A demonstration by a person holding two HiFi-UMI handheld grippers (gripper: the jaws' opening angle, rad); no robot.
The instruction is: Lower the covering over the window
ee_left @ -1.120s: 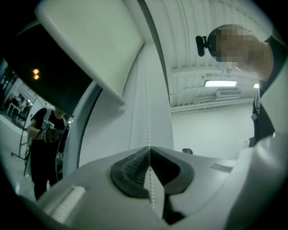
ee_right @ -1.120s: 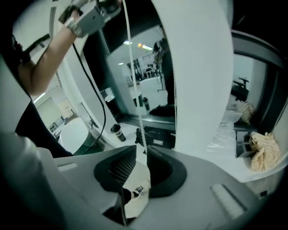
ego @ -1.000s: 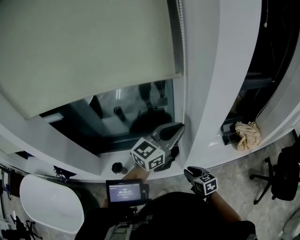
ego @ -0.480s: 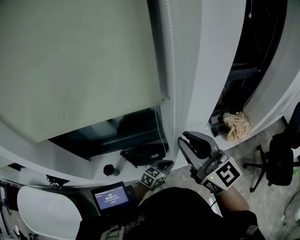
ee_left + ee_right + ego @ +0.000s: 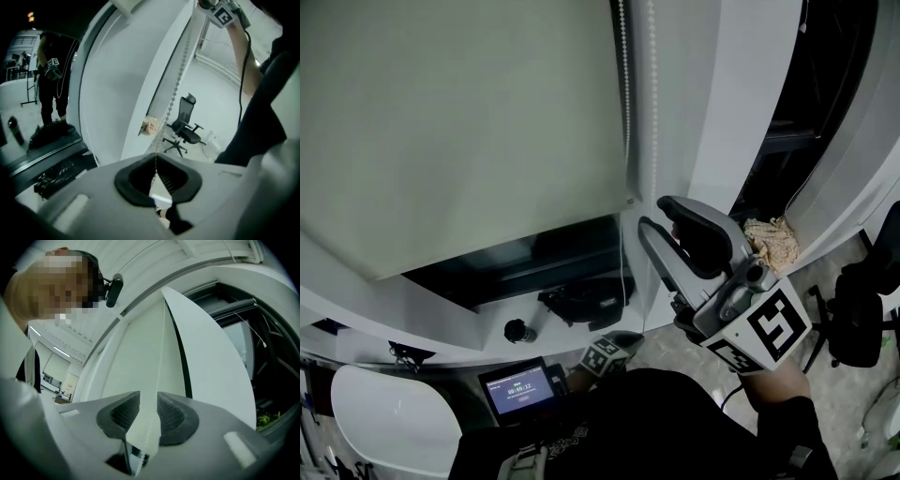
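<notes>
The blind (image 5: 459, 131) hangs partway down, glass (image 5: 534, 258) bare below. Its bead chain (image 5: 625, 112) runs upright along the blind's right edge. The left gripper (image 5: 157, 176) clamps it low down, while the right gripper (image 5: 661, 214), higher, stands parted around it, likely next to grasp.

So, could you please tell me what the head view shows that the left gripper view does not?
Only the head view shows the broad face of the roller blind and a small lit screen. Only the left gripper view shows the left gripper shut on the bead chain. Both show that chain, the right gripper, the crumpled cloth and the office chair.
</notes>
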